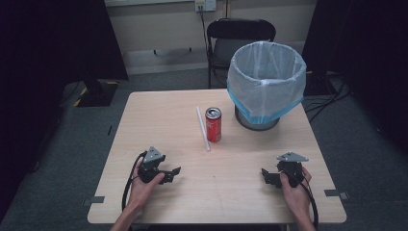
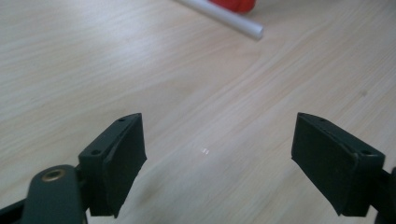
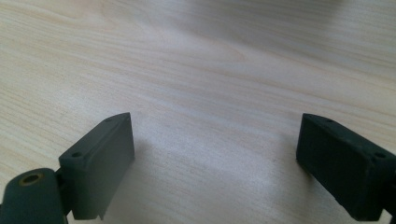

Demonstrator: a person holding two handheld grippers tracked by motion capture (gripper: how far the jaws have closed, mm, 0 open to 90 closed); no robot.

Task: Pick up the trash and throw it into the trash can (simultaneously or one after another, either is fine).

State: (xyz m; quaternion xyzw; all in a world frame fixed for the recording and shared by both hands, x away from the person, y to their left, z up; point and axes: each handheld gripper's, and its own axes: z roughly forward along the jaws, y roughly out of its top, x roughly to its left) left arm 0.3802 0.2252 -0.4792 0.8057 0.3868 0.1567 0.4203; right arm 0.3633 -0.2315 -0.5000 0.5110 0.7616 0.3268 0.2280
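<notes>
High view, left to right: left tool (image 1: 169, 173) sits at lower left of the frame, held by a hand (image 1: 144, 185), low over the worktop (image 1: 159, 110), jaws pointing to the right. In left gripper view its jaws stand wide apart w/ only bare wood between them; nothing is held. Near centre of the high view lies a white straw (image 1: 202, 128), running from upper left to lower right, and just beside it on the right stands a red can (image 1: 213, 124), upright, top closed as far as I can tell. Straw end (image 2: 233, 20) and a bit of the can (image 2: 233, 4) also show at the top edge of left gripper view, well apart from the jaws. Upper right of centre: a bin (image 1: 266, 84) w/ pale liner, standing on the worktop, near the can but not touching. Lower right: right tool (image 1: 268, 177) in the other hand (image 1: 296, 190), jaws pointing left. Right gripper view shows these jaws wide too, empty, over bare wood.
</notes>
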